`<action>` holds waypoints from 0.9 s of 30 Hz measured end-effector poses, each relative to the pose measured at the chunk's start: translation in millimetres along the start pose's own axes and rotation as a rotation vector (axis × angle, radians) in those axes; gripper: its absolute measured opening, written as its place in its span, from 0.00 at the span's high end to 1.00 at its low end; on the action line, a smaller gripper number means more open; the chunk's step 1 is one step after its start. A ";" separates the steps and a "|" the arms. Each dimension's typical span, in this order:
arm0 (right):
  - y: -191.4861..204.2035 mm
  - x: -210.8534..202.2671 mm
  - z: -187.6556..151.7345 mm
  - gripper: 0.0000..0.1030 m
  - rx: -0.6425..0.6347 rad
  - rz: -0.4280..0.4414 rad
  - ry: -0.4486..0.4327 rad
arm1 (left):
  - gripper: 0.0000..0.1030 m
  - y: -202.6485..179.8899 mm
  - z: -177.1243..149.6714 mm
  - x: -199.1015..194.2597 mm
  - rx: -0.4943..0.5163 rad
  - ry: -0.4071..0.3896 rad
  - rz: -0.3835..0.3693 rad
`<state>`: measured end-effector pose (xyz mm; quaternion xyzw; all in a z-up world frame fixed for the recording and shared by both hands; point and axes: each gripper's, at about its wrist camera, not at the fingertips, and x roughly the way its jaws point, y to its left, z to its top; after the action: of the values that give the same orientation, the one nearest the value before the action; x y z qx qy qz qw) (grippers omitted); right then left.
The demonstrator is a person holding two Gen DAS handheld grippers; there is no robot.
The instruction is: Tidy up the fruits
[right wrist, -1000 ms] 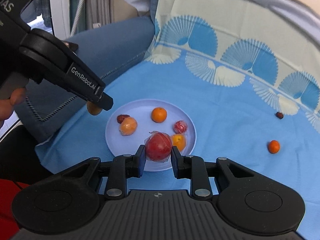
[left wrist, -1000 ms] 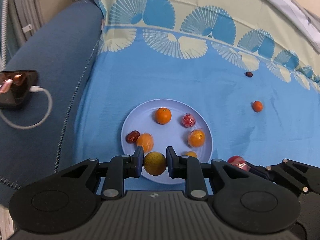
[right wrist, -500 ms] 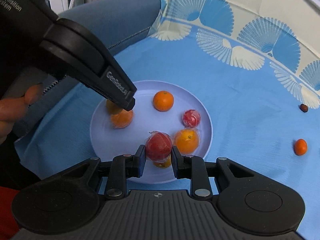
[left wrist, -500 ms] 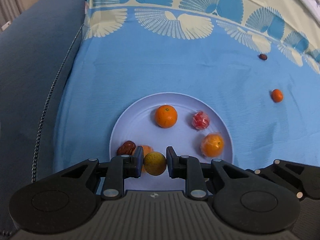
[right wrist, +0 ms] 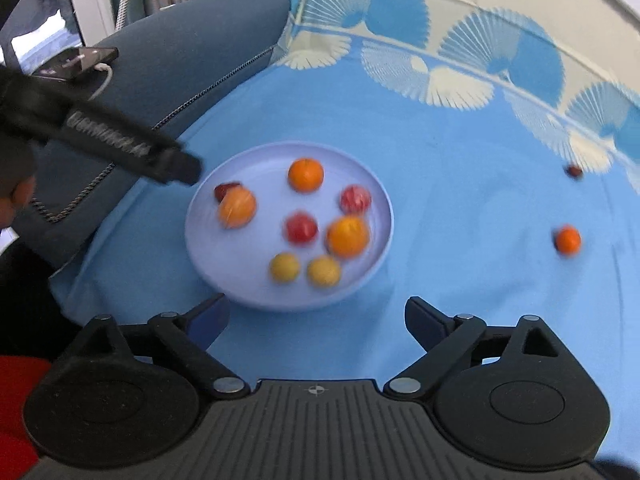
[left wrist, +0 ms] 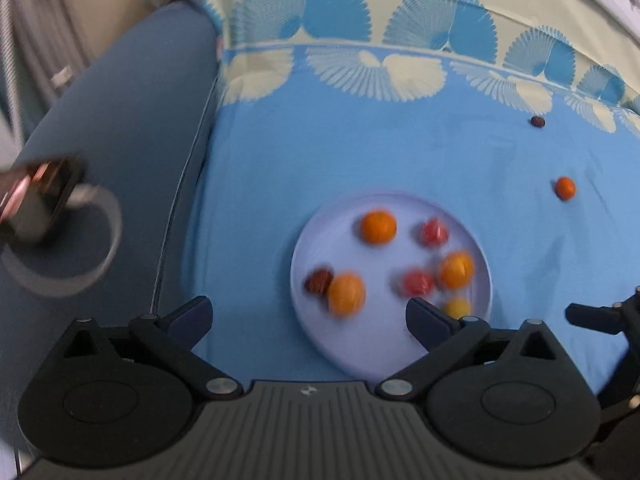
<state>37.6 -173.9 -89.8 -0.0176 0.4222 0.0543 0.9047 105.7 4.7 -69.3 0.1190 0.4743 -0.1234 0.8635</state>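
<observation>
A pale blue plate (left wrist: 380, 344) (right wrist: 256, 288) lies on a blue cloth and holds several fruits. Among them are oranges (right wrist: 306, 175), a red wrapped fruit (right wrist: 301, 227), two yellow fruits (right wrist: 285, 267) and a dark date (right wrist: 226, 190). A small orange (left wrist: 565, 188) (right wrist: 568, 240) and a dark date (left wrist: 537, 121) (right wrist: 575, 171) lie on the cloth at the right. My left gripper (left wrist: 308, 312) hangs over the plate's near left edge, jaws opening, nothing between them. My right gripper (right wrist: 316, 312) stands just short of the plate's near rim, jaws opening and empty.
A blue sofa arm (left wrist: 132, 128) borders the cloth on the left, and a phone (left wrist: 36, 196) (right wrist: 76, 62) with a white cable lies on it. A person's hand (right wrist: 16, 196) holds the left gripper. The cloth's fan-patterned cream border (left wrist: 400, 20) rises at the back.
Both grippers have opened. The yellow-green fruit left the left gripper and the red wrapped fruit left the right one; both now lie on the plate. Both grippers drew back from the plate.
</observation>
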 end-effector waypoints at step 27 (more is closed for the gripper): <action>28.5 -159.3 -66.9 0.01 -0.032 -0.226 -0.336 | 0.00 -28.2 -76.4 -138.3 -0.028 -0.156 -0.030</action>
<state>-118.2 -164.1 -10.4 -0.0698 0.2600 -0.0386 0.9623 -35.7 16.7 5.7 0.0900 0.4090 -0.1384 0.8975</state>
